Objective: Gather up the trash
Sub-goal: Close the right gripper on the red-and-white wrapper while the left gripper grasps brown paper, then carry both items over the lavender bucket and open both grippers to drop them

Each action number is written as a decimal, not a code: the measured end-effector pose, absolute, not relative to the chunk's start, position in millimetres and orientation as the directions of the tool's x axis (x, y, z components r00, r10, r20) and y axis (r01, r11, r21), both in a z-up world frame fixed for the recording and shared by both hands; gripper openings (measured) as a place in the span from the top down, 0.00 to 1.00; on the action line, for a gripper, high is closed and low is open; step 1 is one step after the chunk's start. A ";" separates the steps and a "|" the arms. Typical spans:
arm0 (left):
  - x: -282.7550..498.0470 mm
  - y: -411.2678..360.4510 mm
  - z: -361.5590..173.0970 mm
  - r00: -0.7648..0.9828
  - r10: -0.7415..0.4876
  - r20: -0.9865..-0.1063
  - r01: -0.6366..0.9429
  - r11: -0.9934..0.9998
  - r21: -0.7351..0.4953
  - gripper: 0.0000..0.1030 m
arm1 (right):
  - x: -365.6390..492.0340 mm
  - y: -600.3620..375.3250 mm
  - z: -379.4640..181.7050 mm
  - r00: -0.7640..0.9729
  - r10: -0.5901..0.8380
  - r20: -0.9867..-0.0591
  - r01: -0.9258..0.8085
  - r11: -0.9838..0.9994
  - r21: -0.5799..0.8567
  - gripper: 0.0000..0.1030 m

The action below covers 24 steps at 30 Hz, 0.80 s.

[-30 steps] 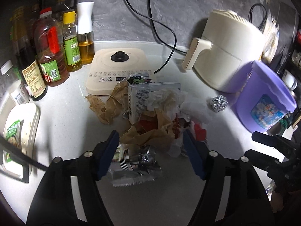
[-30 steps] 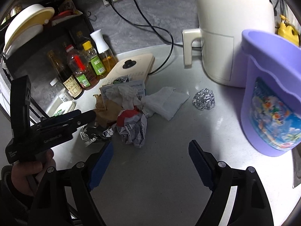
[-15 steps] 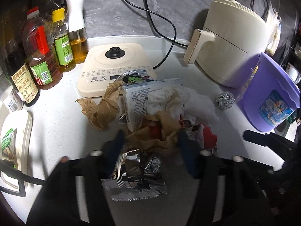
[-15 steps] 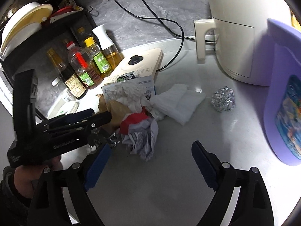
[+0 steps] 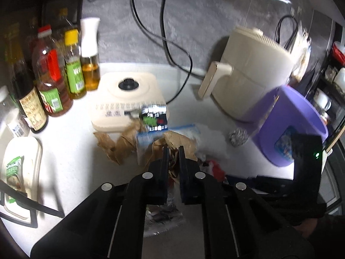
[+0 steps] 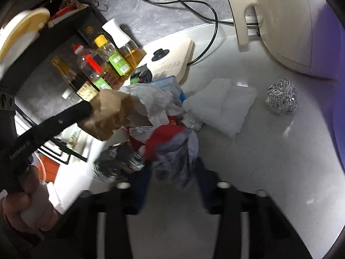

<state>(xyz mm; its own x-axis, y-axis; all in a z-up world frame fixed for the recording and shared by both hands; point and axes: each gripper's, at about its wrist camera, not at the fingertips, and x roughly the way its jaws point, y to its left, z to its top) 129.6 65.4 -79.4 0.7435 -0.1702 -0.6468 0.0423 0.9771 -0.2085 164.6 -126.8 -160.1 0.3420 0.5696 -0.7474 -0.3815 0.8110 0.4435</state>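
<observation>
A trash pile lies mid-counter. My left gripper (image 5: 173, 151) is shut on a crumpled brown paper (image 5: 172, 144) and holds it lifted off the pile; it also shows in the right wrist view (image 6: 110, 114). My right gripper (image 6: 172, 168) straddles a crumpled red, white and grey wrapper (image 6: 172, 146), its blurred fingers close beside it; whether they grip it is unclear. Also in the pile are a blue-white carton (image 6: 170, 86), white tissue (image 6: 222, 108), a silver foil bag (image 6: 116, 164) and a second brown paper (image 5: 116, 144). A foil ball (image 6: 281, 96) lies apart at the right.
A purple bin (image 5: 289, 127) stands at the right beside a cream air fryer (image 5: 252, 75). A cream cooker (image 5: 127, 99) with black cords sits behind the pile. Oil and sauce bottles (image 5: 51, 73) line the left. A white tray (image 5: 19, 172) lies at the left edge.
My left gripper went from open to shut on the brown paper and lifted it. My right gripper moved forward to the red and white wrapper and its fingers narrowed.
</observation>
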 end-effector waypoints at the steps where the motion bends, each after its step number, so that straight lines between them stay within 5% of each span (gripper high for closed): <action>1: 128.1 65.9 -75.8 0.751 -0.169 -0.639 0.041 0.977 -0.210 0.92 | 162.9 -127.2 -157.7 0.347 0.568 -0.747 -0.387 0.812 0.438 0.75; 12: 109.1 61.3 -32.8 0.819 -0.168 -0.549 0.060 0.976 -0.209 0.92 | 130.3 -141.3 -111.1 0.438 0.603 -0.667 -0.451 0.789 0.417 0.88; 24: 110.8 16.8 18.3 0.856 -0.258 -0.448 0.199 0.964 -0.175 0.92 | 109.9 -192.2 -27.9 0.644 0.554 -0.527 -0.444 0.832 0.332 0.88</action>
<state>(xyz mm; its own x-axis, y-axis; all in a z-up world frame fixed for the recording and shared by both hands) 110.8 16.8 18.3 0.8558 -0.2578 -0.4485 0.1986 0.9643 -0.1754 109.9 -192.2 -27.9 0.6442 0.5539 -0.5274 -0.4437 0.8323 0.3323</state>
